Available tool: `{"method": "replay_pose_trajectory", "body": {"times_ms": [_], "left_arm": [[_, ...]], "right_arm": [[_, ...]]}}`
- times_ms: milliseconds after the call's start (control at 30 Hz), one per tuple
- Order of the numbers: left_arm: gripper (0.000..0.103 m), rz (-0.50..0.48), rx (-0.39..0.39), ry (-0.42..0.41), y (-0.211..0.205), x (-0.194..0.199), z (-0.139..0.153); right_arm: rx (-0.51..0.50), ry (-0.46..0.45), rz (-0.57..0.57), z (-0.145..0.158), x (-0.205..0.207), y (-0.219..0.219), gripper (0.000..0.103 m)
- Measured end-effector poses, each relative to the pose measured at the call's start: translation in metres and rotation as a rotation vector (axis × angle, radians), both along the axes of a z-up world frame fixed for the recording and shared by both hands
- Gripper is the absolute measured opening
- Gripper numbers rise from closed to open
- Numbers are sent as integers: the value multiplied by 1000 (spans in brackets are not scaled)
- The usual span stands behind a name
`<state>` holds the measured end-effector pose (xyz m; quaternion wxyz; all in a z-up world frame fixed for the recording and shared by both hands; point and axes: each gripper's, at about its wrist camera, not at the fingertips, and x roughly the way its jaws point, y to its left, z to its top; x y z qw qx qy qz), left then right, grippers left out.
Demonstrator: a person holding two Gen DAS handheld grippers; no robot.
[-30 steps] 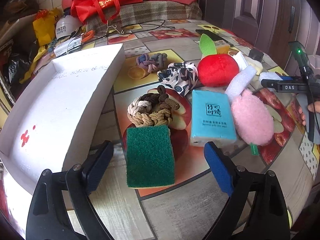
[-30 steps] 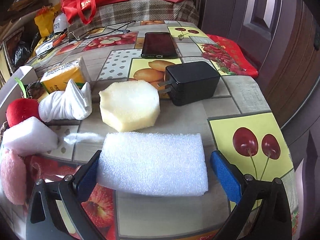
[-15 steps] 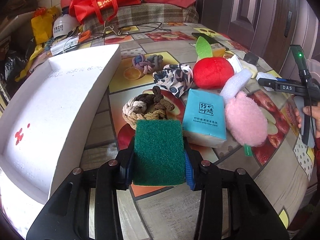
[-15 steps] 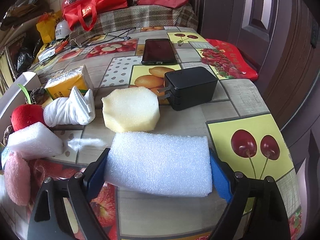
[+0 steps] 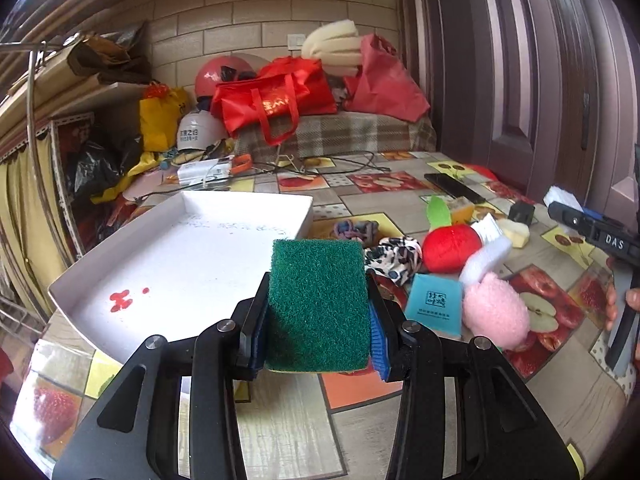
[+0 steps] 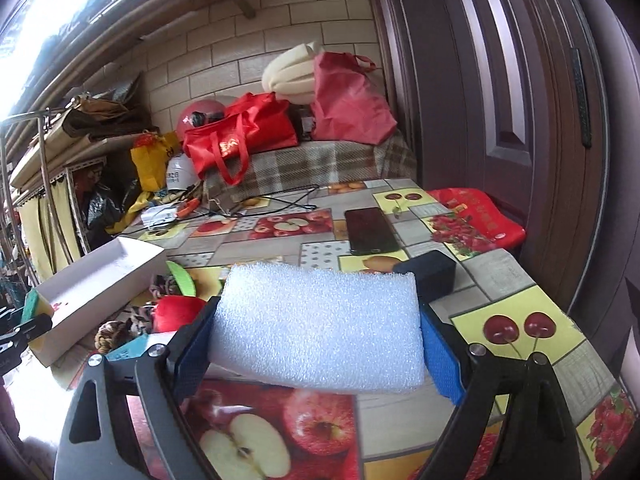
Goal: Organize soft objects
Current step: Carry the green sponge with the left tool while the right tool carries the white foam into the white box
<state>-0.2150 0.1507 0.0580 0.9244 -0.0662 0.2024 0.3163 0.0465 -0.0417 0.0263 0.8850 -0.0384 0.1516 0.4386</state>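
wall: pale brick (image 5: 224, 36), far | door: dark wood panelled (image 6: 520, 92), right | bench: plaid cover (image 5: 340, 136), far, red bags (image 5: 276, 96) on top | shelves (image 6: 52, 148): left, cluttered | table: fruit-print oilcloth (image 6: 516, 304) | light: daylight, upper left

Sponge (image 5: 318, 304) and foam block (image 6: 316, 330) now aloft (gripped).

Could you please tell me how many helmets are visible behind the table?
2: a red helmet behind the red bag, and a white helmet below it, beside the yellow bag. Clutter may hide others.
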Motion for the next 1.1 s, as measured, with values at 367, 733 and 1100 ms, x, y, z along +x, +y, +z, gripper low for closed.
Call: {"method": "replay_pose_trajectory", "body": {"times_ms": [367,733,1100], "left_arm": [[40,177,70,-67,22,-48,4],[40,248,51,-43,60,-70,-2],[40,244,50,27,95,-56,-12]], "right_arm": [[-24,-66,167,-1,-54,45,90],[-60,-97,306,-7,-100,99,90],[-79,-151,372,-11,-140,146,90]]}}
